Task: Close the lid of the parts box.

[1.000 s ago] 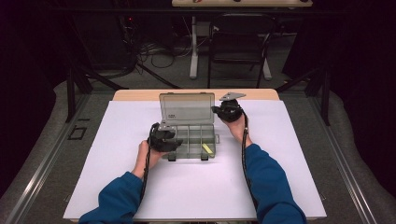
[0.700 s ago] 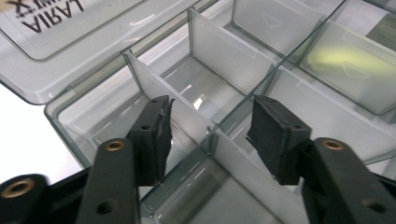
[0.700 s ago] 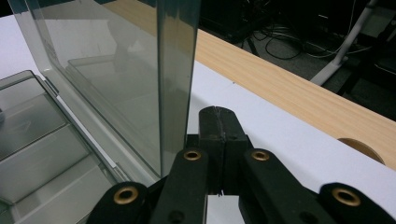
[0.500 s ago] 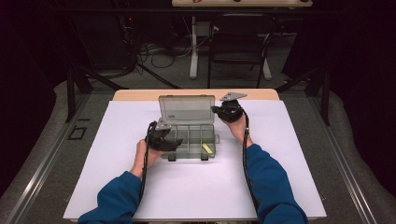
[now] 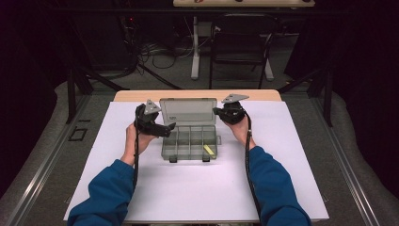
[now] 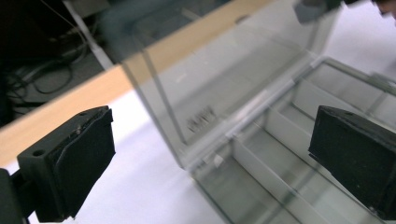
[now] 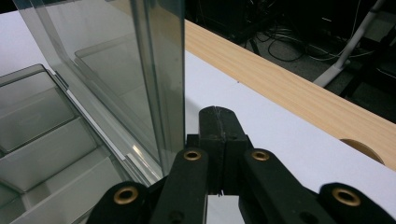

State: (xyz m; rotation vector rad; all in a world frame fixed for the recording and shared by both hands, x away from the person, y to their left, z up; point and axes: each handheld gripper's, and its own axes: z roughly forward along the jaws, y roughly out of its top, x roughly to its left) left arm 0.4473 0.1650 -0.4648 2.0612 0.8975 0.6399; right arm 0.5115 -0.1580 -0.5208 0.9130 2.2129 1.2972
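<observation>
- Since the earlier frames the left gripper (image 5: 162,128) has been lifted off the left end of the compartment box (image 5: 189,141) and now hangs above the white table cover (image 5: 197,188), just beside the box's left edge; the right gripper (image 5: 220,113) has kept its place.
- The left gripper's jaws have just been opening; in the left gripper view they are seen spread wide, with nothing gripped, the box's corner being visible beyond the gap.
- The right gripper is seen with jaws closed pad to pad, just beside the right edge of the clear lid (image 5: 187,111); nothing is held between them. Whether the edge is touched cannot be told.
- The lid is stood upright at the far side of the box.
- The box is located on the white cover, near the centre of the far half of the table, between the two grippers.
- A small yellow item (image 5: 208,149) is lying in the front right compartment.
</observation>
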